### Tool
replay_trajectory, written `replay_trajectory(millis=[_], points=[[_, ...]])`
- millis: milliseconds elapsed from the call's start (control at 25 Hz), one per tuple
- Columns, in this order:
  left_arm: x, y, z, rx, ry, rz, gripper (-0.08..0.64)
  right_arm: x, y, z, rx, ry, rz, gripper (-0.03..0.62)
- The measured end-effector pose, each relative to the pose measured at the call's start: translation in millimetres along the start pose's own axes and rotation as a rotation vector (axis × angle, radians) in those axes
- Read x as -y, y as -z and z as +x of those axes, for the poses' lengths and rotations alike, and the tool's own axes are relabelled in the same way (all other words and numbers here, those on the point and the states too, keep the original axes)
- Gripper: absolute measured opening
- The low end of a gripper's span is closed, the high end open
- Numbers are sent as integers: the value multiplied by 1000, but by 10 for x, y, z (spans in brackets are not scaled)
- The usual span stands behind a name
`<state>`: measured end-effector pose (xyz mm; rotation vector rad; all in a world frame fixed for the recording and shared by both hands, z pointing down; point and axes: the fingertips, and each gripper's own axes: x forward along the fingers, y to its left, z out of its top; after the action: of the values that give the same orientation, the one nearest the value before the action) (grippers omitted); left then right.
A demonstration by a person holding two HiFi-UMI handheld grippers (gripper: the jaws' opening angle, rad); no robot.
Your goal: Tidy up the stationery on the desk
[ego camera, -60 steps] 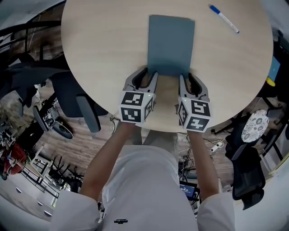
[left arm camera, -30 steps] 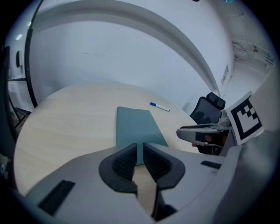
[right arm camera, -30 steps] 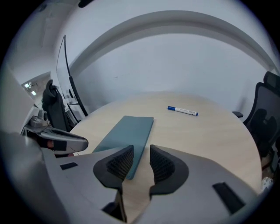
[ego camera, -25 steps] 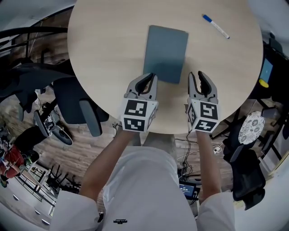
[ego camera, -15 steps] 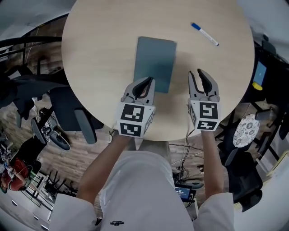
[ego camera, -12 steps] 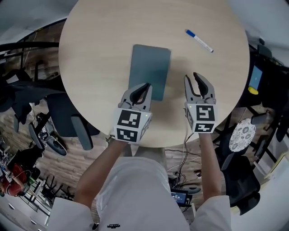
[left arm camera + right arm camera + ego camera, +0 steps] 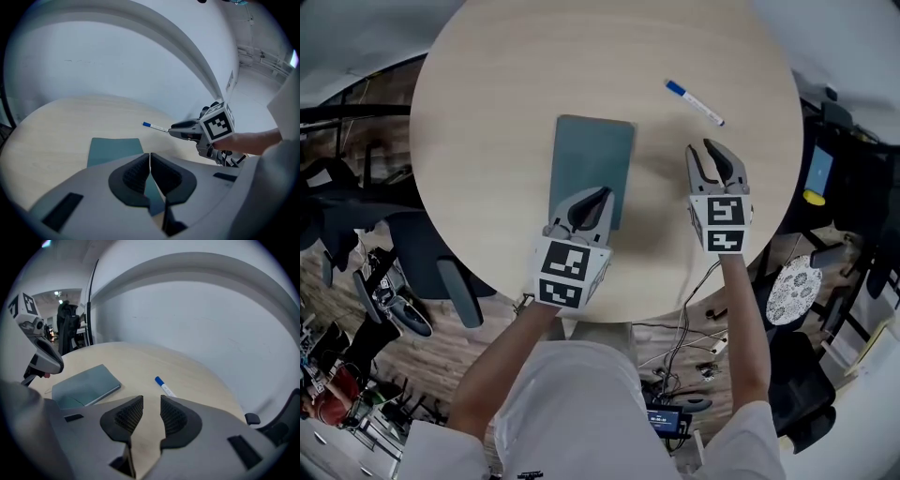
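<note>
At the left, beyond the edge of the round wooden table (image 7: pixel 487 103), a dark office chair (image 7: pixel 441 267) stands on the floor. On the table, a little left of its middle, lies the grey-blue notebook (image 7: pixel 592 159), flat and closed. The left gripper (image 7: pixel 598 195) is over the near right corner of the notebook. Its jaws are pressed together with nothing between them (in its own view the pads meet in one thin line, and the cover shows below them). I cannot tell whether its tips touch the cover. To the right, the right gripper (image 7: pixel 713 150) is over bare table beside the notebook, with its jaws slightly parted and empty. Just beyond its tips lies the pen (image 7: pixel 694 102), white with a blue cap, lying slantwise and apart from the notebook.
</note>
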<state>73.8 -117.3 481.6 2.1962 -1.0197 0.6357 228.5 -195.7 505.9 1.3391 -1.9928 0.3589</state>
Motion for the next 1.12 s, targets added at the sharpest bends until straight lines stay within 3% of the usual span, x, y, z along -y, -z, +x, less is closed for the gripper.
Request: replay_trajectory(millis=[200,440,1120], points=[[93,1,64,-11,12,2,25,332,54,165,-21,23,-65,138],[157,93,85,-32,20,19,25,573,154,380,-58,6,-74,138],[201,198,120,-55,3,21,25,820,391,738,-144,-79,-113,153]])
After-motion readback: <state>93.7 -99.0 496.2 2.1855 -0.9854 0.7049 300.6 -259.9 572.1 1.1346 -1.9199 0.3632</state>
